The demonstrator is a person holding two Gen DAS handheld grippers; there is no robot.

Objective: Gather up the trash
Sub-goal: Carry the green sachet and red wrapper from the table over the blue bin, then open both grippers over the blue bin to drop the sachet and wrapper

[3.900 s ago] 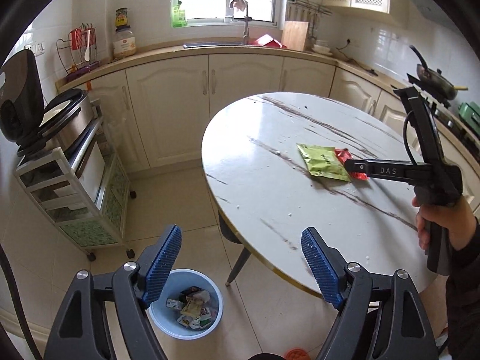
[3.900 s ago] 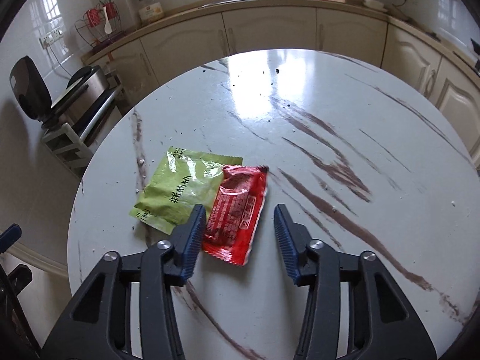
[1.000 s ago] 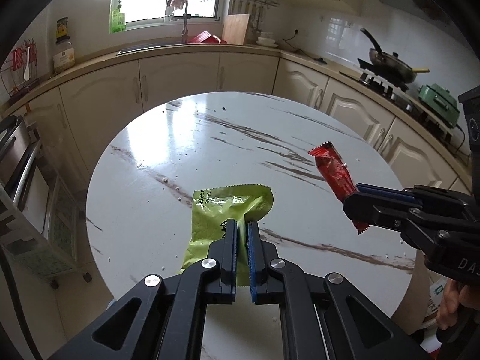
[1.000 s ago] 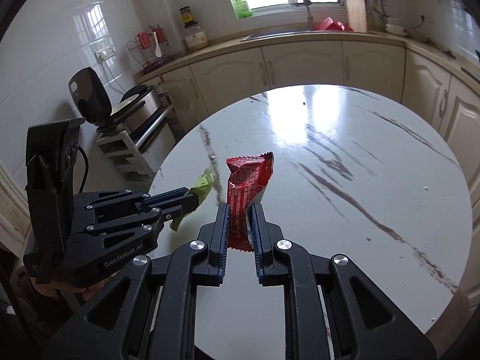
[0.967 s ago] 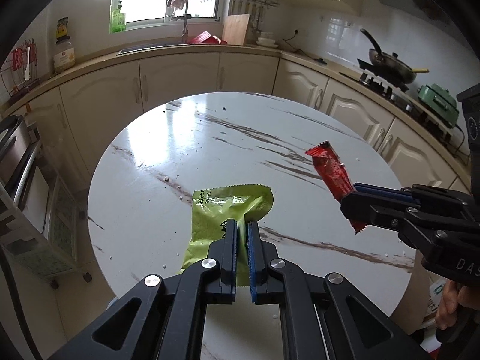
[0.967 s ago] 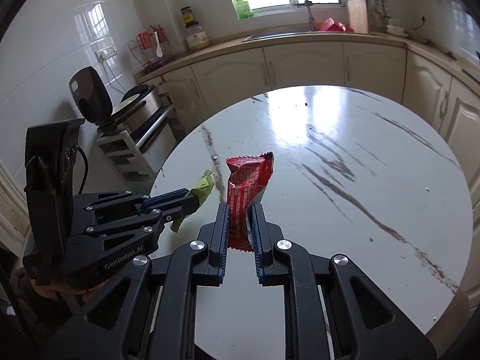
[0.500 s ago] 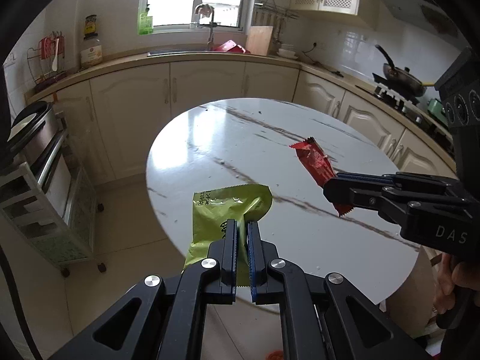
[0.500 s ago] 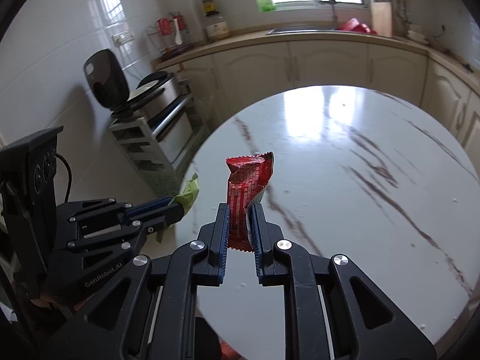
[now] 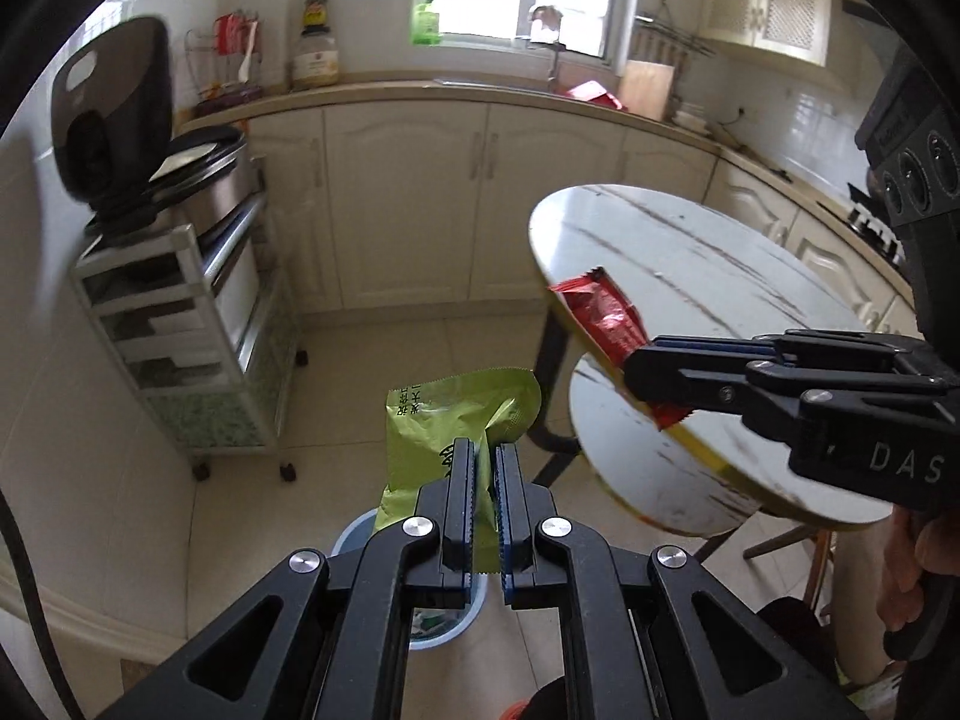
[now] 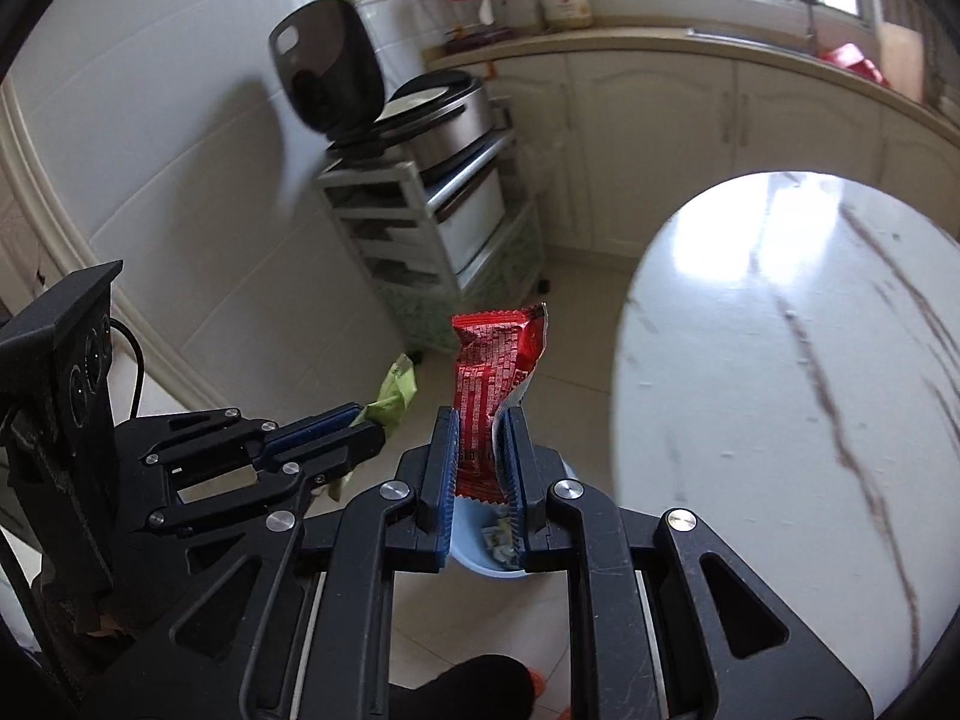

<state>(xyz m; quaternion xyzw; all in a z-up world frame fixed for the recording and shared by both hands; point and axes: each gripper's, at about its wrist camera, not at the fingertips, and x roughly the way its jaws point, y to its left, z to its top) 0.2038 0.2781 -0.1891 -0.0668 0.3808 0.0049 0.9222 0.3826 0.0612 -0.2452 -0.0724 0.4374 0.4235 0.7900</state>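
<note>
My left gripper [image 9: 485, 462] is shut on a green snack packet [image 9: 444, 426], which stands up from its pads over the tiled floor. Right below it a light blue trash bin [image 9: 438, 630] shows partly behind the fingers. My right gripper [image 10: 483, 438] is shut on a red wrapper [image 10: 492, 372], held upright above the same blue bin [image 10: 480, 552]. In the left wrist view the right gripper [image 9: 636, 369] comes in from the right with the red wrapper [image 9: 603, 315] at the table's edge. In the right wrist view the left gripper [image 10: 369, 429] holds the green packet [image 10: 396, 390] at the left.
The round white marble table [image 9: 708, 300] stands to the right, with a chair [image 9: 780, 546] under it. A wheeled drawer cart [image 9: 180, 330] with an open rice cooker [image 9: 120, 138] on top stands by the left wall. Cream cabinets [image 9: 420, 198] line the back.
Both grippers have swung left off the table with their packets held fast. They now hang over the floor, with the blue bin in sight below them.
</note>
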